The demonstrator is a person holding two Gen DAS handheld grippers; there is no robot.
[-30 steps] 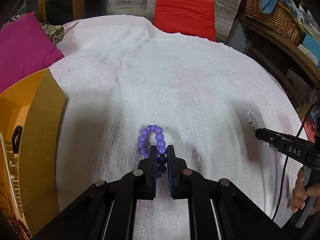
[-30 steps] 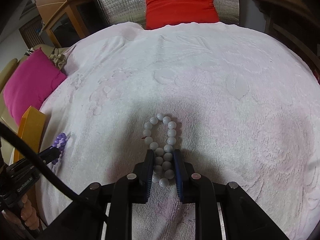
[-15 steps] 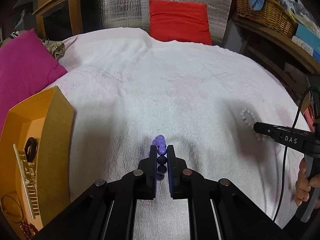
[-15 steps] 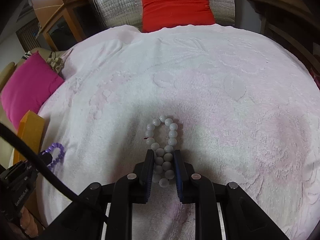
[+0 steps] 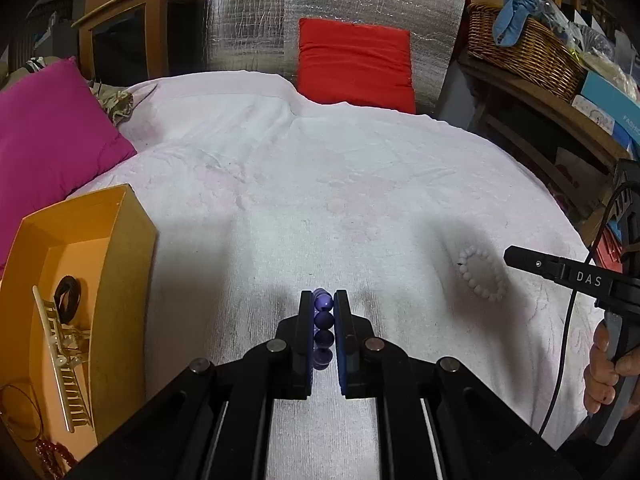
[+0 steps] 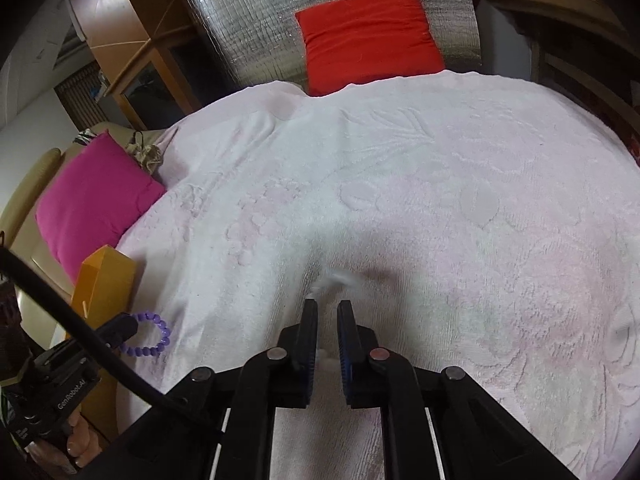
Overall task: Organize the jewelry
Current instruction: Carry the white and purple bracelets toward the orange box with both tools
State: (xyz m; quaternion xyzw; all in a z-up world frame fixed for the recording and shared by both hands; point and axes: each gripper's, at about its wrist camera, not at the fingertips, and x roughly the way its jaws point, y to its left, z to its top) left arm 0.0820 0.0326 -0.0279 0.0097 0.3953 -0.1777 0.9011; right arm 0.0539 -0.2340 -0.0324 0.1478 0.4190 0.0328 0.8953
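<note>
Purple bracelet (image 5: 323, 322) sits pinched in the left gripper (image 5: 323, 300). Its jaws are almost together, and a column of dark beads shows in the narrow gap between the blue pads at lower centre of the left view. In the right view the same bracelet hangs as an open loop from that gripper's tip at lower left, clear of the cover (image 5: 320, 200).

The right gripper (image 6: 327, 308) has its jaws closing down to a narrow gap on the white bracelet (image 5: 480, 276). In its own view a few pale beads show between the pads at lower centre, and a blurred white smear sits just past the fingertips. In the left view the white bracelet appears as a round loop at centre right, just beside the tip of the right gripper. From there I cannot tell whether the loop touches the cover.

A pale pink, embossed cover fills the middle of both views. An orange box (image 5: 128, 280) stands on it at the left edge of the left view, well apart from both bracelets. Inside lie a metal comb (image 5: 60, 360), a black ring (image 5: 68, 296), a thin hoop (image 5: 16, 412) and red beads (image 5: 52, 452).

A hand (image 5: 604, 372) grips the right gripper's handle at the lower right edge.
</note>
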